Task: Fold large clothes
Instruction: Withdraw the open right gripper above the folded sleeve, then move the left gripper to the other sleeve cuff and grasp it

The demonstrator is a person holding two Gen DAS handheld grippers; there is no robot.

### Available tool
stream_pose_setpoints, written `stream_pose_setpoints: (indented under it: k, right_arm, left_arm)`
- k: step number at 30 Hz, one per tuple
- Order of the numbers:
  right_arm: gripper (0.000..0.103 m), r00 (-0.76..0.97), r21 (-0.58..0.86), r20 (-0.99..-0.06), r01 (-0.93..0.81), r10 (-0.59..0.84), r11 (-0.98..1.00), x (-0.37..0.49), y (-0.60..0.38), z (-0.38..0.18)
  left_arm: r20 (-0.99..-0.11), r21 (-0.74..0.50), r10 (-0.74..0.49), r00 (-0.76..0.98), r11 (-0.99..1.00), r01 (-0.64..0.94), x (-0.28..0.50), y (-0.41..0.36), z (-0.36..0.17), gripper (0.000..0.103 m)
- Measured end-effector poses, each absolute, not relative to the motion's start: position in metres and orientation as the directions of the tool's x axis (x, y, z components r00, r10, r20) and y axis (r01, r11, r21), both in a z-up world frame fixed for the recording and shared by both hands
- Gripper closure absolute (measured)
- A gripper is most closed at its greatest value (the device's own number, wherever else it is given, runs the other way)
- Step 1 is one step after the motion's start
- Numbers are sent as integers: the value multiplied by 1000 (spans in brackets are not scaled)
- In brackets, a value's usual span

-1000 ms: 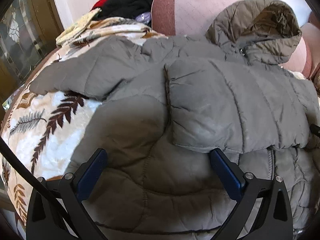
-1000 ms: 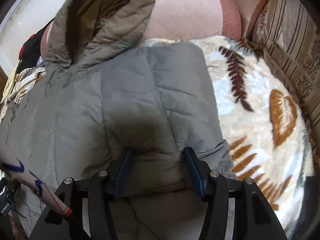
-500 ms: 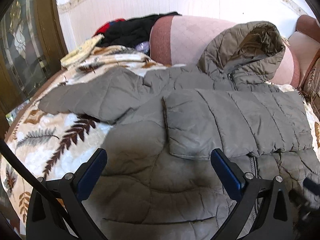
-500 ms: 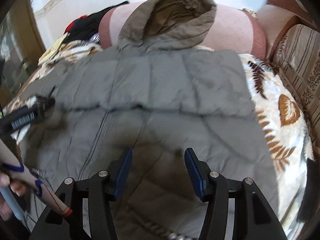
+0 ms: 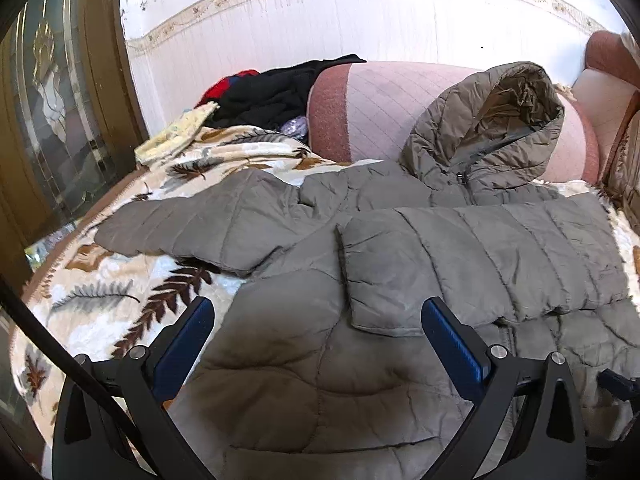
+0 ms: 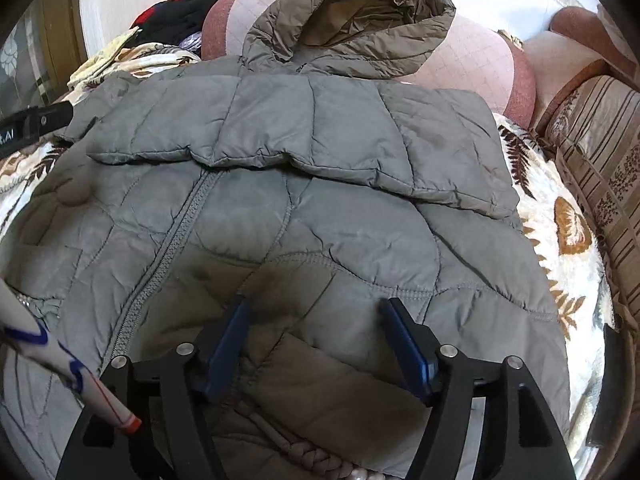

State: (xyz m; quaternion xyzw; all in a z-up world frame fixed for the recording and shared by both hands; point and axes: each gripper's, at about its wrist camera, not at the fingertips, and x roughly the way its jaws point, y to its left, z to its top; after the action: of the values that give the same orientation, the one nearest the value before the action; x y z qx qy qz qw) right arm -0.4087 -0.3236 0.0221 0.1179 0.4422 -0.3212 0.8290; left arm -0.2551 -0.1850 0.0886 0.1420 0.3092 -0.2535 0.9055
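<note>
Across a sofa covered by a leaf-patterned blanket (image 5: 100,300) lies a grey quilted hooded jacket (image 5: 304,352), front up, zipper closed. Its hood (image 5: 500,120) props against a pink bolster cushion (image 5: 380,108). One sleeve (image 5: 480,260) is folded across the chest; the other sleeve (image 5: 192,228) stretches out onto the blanket. Left tool (image 5: 316,332) hovers over the jacket's lower body, its blue-padded jaws wide apart and holding nothing. Right tool (image 6: 316,336) hovers above the hem area, jaws also apart and empty. Dark clothes (image 5: 272,96) are piled behind the cushion.
</note>
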Motion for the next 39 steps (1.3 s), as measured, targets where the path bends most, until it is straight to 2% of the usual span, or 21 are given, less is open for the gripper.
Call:
stream_pose_setpoints:
  k: [5, 9, 16, 23, 30, 39]
  right_arm:
    - [27, 391, -121, -802, 634, -451, 764, -408, -319, 21]
    - [23, 385, -125, -801, 641, -458, 757, -409, -320, 21]
    - [22, 375, -145, -797, 642, -473, 753, -407, -318, 20]
    - [22, 357, -183, -791, 636, -496, 749, -406, -314, 21]
    - [22, 351, -200, -787, 633, -507, 748, -406, -311, 22]
    - [20, 341, -217, -783, 634, -520, 742, -404, -310, 21]
  left_arm:
    - [-610, 9, -474, 635, 797, 603, -263, -178, 99, 0]
    - [-528, -33, -550, 647, 774, 632, -277, -167, 117, 0]
    - [-438, -26, -536, 722, 810, 585, -282, -147, 139, 0]
    - [-382, -7, -445, 810, 878, 479, -264, -121, 152, 0]
    - [-456, -72, -327, 828, 941, 332, -211, -75, 148, 0]
    - [-448, -75, -30, 894, 997, -4, -161, 12, 149, 0]
